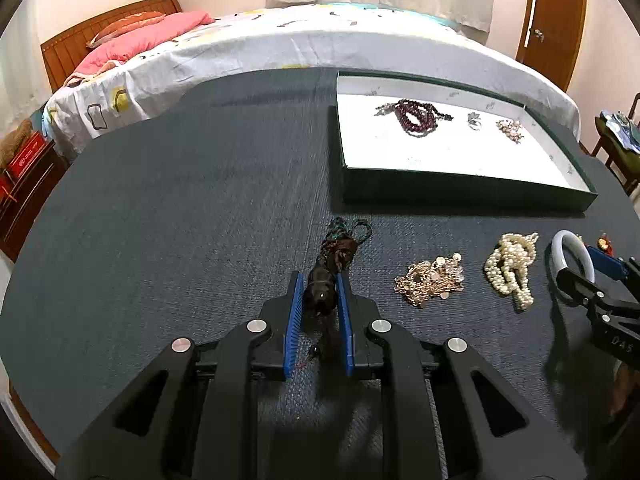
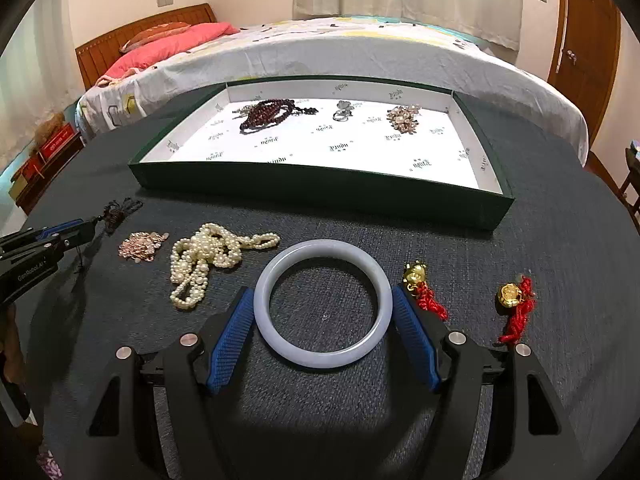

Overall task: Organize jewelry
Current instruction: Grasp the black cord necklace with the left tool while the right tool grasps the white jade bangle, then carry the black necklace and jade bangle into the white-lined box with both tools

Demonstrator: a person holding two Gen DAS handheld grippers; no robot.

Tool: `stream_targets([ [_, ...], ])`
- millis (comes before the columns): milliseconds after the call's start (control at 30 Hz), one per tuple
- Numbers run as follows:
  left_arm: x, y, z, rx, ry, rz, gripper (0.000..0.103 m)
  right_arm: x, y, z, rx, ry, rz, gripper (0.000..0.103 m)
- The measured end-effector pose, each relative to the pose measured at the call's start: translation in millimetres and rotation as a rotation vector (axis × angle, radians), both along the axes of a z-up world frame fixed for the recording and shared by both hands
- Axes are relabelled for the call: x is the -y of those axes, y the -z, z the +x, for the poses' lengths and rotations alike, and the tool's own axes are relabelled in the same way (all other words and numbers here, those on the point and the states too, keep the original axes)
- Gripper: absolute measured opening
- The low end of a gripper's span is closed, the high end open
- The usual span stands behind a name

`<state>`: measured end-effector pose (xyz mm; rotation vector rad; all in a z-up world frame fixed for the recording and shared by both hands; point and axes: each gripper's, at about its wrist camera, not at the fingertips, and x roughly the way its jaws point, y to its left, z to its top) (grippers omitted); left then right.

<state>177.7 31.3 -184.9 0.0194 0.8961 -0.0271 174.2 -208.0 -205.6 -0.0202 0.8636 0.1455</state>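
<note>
- The table (image 2: 540, 260) has a dark woven surface and stands in front of a bed (image 2: 360, 48) with a patterned sheet.
- A shallow dark green tray (image 2: 320, 190) with a white printed lining lies on the far part of the table. Inside it, in a row along the far side, are a dark red bead bracelet (image 2: 266, 114), a small silver piece (image 2: 342, 111) and a pale cluster brooch (image 2: 402, 118).
- The right tongs (image 2: 323, 312) stand wide around a pale bangle (image 2: 320, 358); the blue pads are at its two sides, and the bangle lies flat on the table.
- The left tongs (image 1: 320, 300) are closed on a dark beaded necklace (image 1: 320, 292), whose cord loops lie on the table ahead.
- A pearl necklace (image 2: 204, 260) lies heaped left of the bangle.
- A rose-gold chain (image 2: 142, 245) lies between the pearls and the left tongs.
- Two gold charms with red tassels (image 2: 424, 286) (image 2: 514, 304) lie right of the bangle.
</note>
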Motion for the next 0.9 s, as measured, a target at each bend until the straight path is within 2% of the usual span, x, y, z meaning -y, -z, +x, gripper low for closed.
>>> stream_targets([
  [300,0.8,-23.0,-10.9,0.057,0.001,-0.023,0.017,2.2,-25.0,-11.7,0.054,-0.002,0.019,0.068],
  [567,8.1,-58.3,-16.8,0.145,0.024,-0.054,0.017,5.2,-47.5,-18.7,0.101,0.001,0.037,0.068],
  [900,24.1,-96.8,-2.5,0.235,0.069,-0.112,0.017,15.5,-77.5,-8.5,0.174,0.018,0.024,0.068],
])
